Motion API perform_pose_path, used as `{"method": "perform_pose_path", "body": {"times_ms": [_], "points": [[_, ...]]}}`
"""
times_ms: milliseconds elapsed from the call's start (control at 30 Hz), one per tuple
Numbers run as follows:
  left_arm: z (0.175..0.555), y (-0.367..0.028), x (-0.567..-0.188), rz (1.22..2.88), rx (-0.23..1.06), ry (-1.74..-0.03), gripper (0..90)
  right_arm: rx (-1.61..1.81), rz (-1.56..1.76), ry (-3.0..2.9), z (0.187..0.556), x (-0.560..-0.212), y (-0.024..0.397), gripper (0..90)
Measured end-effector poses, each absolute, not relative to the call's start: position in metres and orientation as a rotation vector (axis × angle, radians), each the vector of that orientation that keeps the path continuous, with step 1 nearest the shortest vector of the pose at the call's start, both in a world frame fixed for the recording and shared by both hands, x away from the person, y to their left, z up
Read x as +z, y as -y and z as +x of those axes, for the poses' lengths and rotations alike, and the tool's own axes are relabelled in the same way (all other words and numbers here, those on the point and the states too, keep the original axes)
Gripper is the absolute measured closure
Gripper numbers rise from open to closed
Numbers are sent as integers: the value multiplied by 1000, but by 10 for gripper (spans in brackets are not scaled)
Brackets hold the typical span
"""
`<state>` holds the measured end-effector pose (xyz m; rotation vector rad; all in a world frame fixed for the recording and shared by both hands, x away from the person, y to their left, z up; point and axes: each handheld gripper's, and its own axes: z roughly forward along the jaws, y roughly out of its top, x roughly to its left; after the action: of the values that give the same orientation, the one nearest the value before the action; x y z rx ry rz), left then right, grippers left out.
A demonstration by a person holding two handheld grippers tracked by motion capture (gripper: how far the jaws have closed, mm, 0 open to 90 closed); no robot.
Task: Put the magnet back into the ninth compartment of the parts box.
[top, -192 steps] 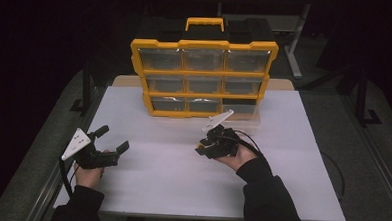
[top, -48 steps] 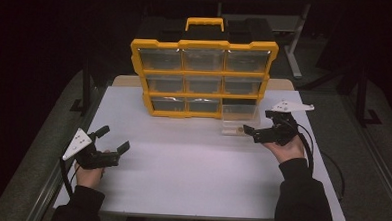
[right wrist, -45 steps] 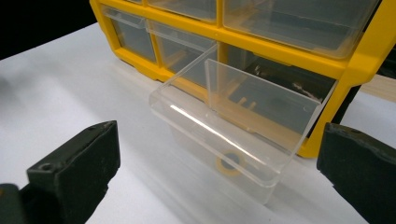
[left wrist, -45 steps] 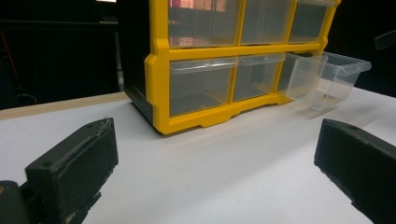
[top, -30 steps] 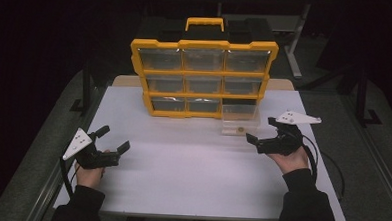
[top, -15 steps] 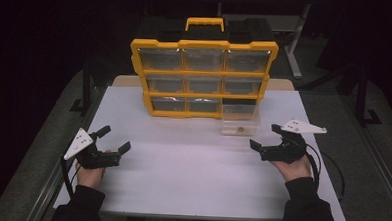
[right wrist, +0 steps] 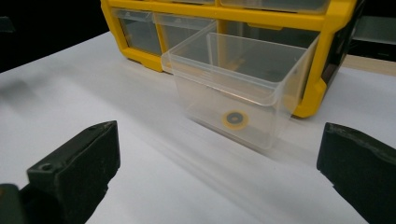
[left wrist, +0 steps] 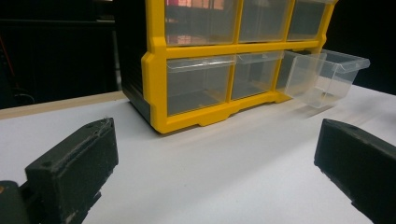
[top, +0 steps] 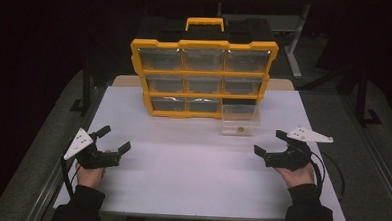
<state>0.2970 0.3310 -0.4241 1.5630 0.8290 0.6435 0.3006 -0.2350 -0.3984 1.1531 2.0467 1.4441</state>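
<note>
My right gripper (top: 268,145) has its jaws spread wide w/ nothing between them, resting near the clear plastic drawer (top: 240,120); left gripper (top: 114,140) is likewise agape and idle, well apart at the table's other side. Drawer is pulled out of the yellow nine-bin organiser cabinet (top: 203,76), bottom-right slot, small yellow ring (right wrist: 235,118) lying inside. I'd judge the opening done; what's left is prob. taking the ring or pushing the drawer back in.

The person wears dark long sleeves (top: 307,215) that end at the wrists. Each hand has a black gripper, the left gripper (top: 113,143) and the right gripper (top: 271,144), with a pale grey three-cornered plate (top: 310,135) on top, two thick blocky black jaws, and a black cable (top: 335,174).
</note>
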Motion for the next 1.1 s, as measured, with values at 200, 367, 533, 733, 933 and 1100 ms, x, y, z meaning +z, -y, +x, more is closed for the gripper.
{"method": "perform_pose_path", "body": {"times_ms": [200,367,533,733,933,1100], "points": [[297,-330,-424,1563,639,-825,0,1460,1174,-2010,295,-400,242,0],[297,-329,-424,1572,634,-817,0,1475,1167,-1988,290,-402,247,0],[297,-330,-424,1562,636,-822,0,1482,1185,-1966,284,-410,253,0],[297,-330,-424,1564,636,-821,0,1494,1186,-1906,277,-412,259,0],[296,-330,-424,1559,635,-823,0,1491,1171,-1901,267,-417,260,0],[297,-330,-424,1560,634,-824,0,1422,1149,-1898,262,-415,264,0]]}}
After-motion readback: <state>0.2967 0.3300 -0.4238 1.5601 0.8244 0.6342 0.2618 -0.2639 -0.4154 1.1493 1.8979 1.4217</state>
